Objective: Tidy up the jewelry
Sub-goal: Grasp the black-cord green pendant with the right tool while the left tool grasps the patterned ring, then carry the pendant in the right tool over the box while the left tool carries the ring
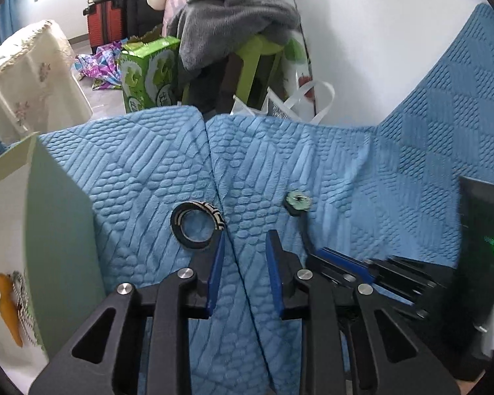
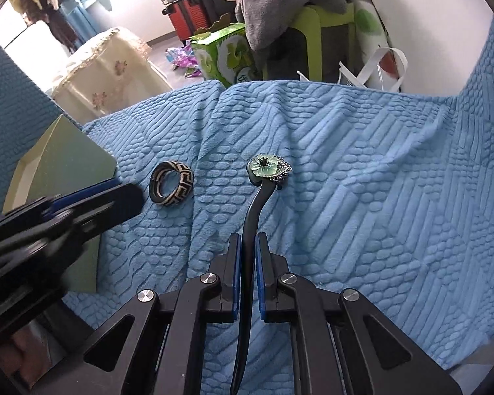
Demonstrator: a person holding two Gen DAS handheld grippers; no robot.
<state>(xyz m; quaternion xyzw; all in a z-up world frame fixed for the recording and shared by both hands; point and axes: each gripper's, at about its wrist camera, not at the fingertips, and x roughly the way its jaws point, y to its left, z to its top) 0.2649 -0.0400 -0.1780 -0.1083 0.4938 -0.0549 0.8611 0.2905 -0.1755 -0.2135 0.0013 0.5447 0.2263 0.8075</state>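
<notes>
The black hair stick (image 2: 252, 217) is being clamped by the right gripper (image 2: 247, 243), its flower head (image 2: 268, 168) resting on the blue blanket (image 2: 362, 197). The left gripper (image 1: 245, 247), part open and empty, is being held beside the patterned bangle (image 1: 196, 227). Rotation within the narrow grip is being risked.

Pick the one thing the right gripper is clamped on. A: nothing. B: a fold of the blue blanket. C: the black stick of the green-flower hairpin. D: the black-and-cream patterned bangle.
C: the right gripper has its fingers pressed on the hairpin's black stick; the bangle lies apart.
</notes>
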